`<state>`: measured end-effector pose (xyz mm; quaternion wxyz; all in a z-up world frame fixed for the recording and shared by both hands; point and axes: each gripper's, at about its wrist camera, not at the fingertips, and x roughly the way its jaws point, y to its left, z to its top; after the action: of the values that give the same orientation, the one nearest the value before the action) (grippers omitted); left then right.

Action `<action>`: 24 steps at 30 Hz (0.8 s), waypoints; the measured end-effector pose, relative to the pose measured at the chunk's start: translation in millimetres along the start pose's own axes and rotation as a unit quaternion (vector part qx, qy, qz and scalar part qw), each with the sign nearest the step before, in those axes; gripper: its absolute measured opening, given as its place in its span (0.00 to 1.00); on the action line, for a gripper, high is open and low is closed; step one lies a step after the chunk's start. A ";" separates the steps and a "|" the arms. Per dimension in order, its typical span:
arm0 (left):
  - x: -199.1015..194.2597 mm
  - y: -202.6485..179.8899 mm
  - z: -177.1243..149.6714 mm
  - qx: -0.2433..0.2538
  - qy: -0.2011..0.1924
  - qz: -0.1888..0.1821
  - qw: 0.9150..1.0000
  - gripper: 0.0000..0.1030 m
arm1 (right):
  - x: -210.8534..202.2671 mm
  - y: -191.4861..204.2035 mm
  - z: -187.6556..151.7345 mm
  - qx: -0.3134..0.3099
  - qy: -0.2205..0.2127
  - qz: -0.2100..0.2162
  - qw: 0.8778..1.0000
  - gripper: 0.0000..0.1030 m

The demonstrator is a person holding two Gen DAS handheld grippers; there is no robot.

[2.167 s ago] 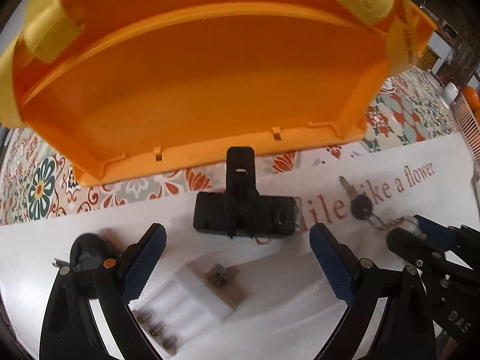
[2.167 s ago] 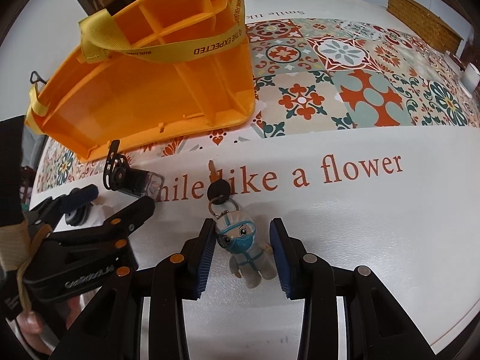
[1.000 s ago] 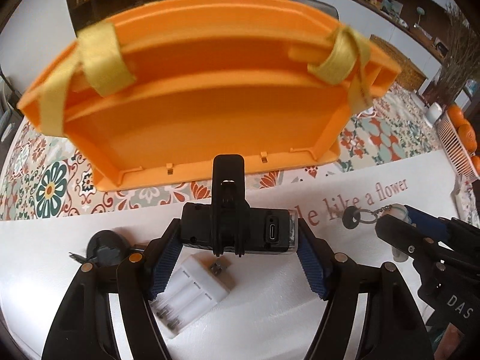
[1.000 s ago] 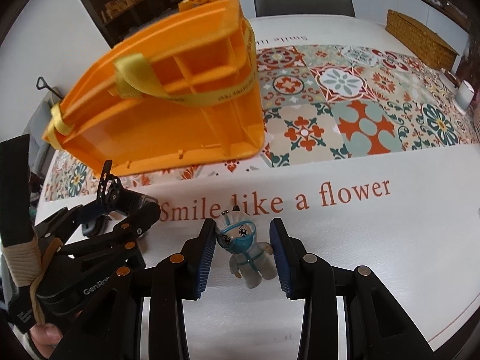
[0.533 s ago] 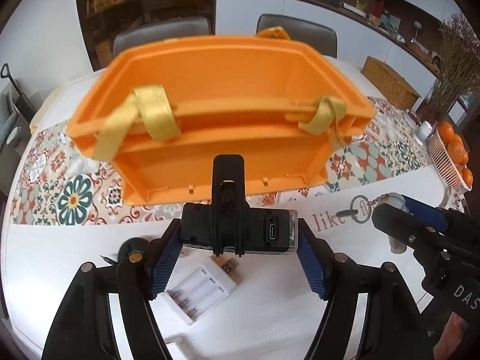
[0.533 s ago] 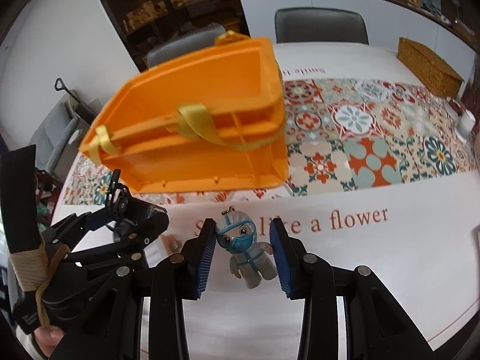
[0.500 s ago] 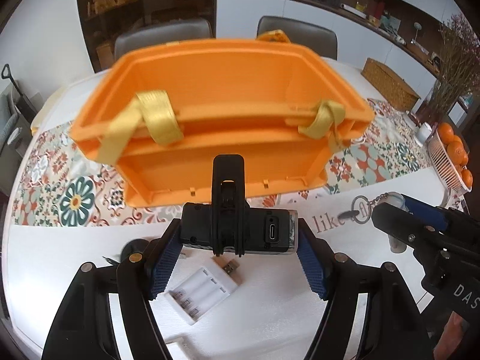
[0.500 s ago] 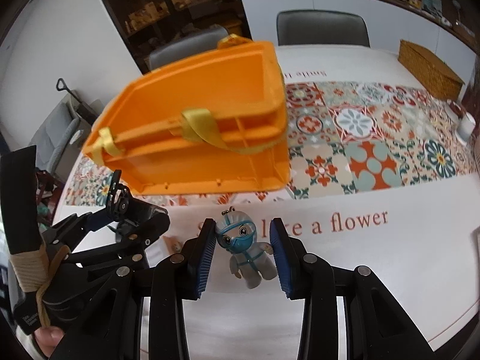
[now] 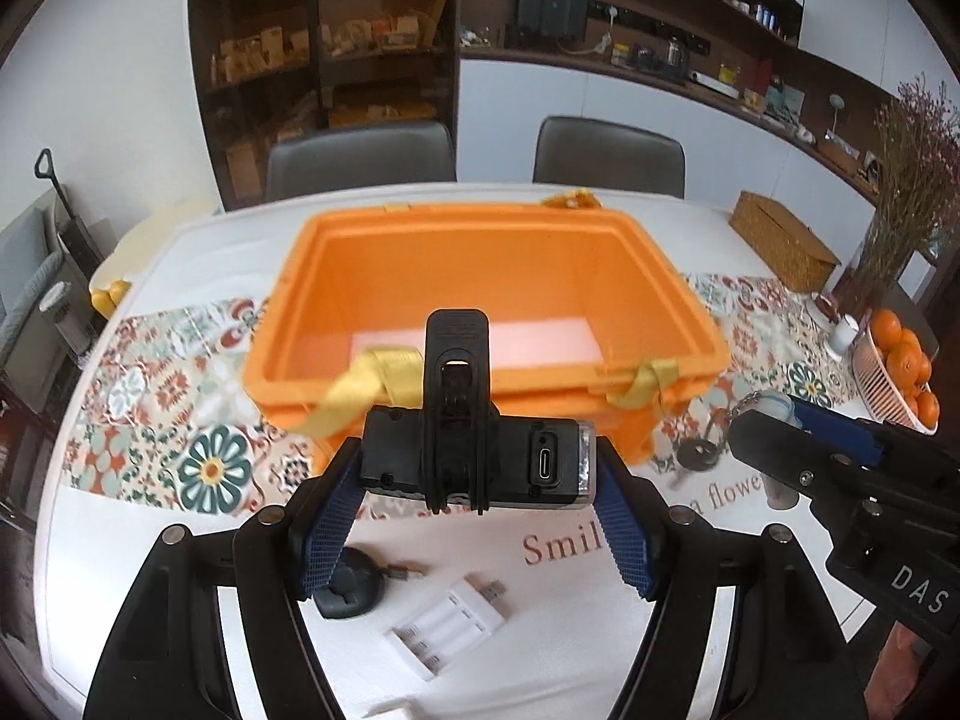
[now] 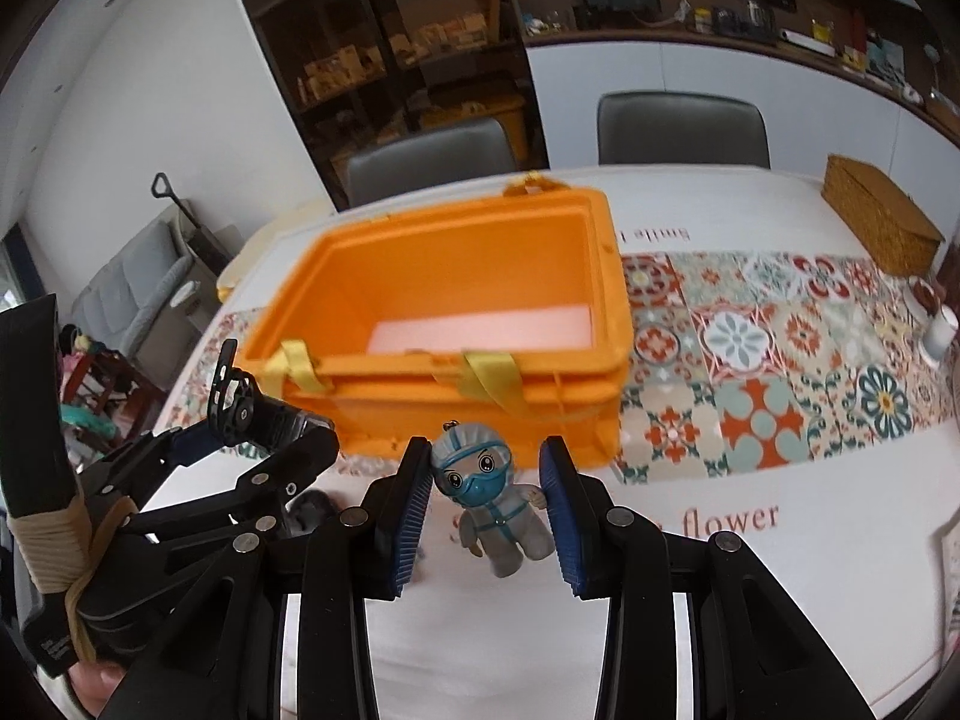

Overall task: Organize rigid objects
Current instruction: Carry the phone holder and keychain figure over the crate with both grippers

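Observation:
My left gripper (image 9: 477,516) is shut on a black bike light (image 9: 474,456) with a clip mount and a USB port, held in the air in front of the orange crate (image 9: 480,276). My right gripper (image 10: 486,495) is shut on a small doll keychain (image 10: 489,492) in a white suit and blue mask, also lifted off the table. The crate (image 10: 456,276) stands open on the patterned runner, with a pale sheet on its floor and yellow straps over its near wall. In the left wrist view the keychain's key (image 9: 696,453) dangles under the right gripper (image 9: 780,426).
On the white tablecloth below lie a white battery holder (image 9: 447,627) and a black round retractable cable (image 9: 351,585). A wicker box (image 10: 879,222), a white cup (image 10: 939,333) and a basket of oranges (image 9: 900,369) stand to the right. Two chairs wait behind the table.
Both grippers have risen with their objects, so the crate's open inside now shows instead of only its near wall. The table objects appear smaller and further below.

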<state>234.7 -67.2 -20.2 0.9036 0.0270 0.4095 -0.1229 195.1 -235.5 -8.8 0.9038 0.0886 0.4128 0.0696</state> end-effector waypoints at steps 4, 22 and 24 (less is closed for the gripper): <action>-7.8 4.8 12.1 -0.003 -0.016 0.002 1.000 0.71 | -5.9 8.3 10.2 -0.009 -0.017 0.006 1.000 0.37; 1.8 20.9 76.8 0.009 -0.035 0.010 0.999 0.71 | 9.7 24.7 71.6 -0.009 -0.041 0.009 0.999 0.37; 9.7 23.3 82.9 0.008 -0.028 0.012 0.999 0.71 | 16.6 23.6 78.9 -0.006 -0.033 0.008 0.999 0.37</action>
<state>307.4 -58.9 26.4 0.9160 0.0360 0.3822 -0.1162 264.5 -217.3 34.9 0.9170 0.0893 0.3813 0.0764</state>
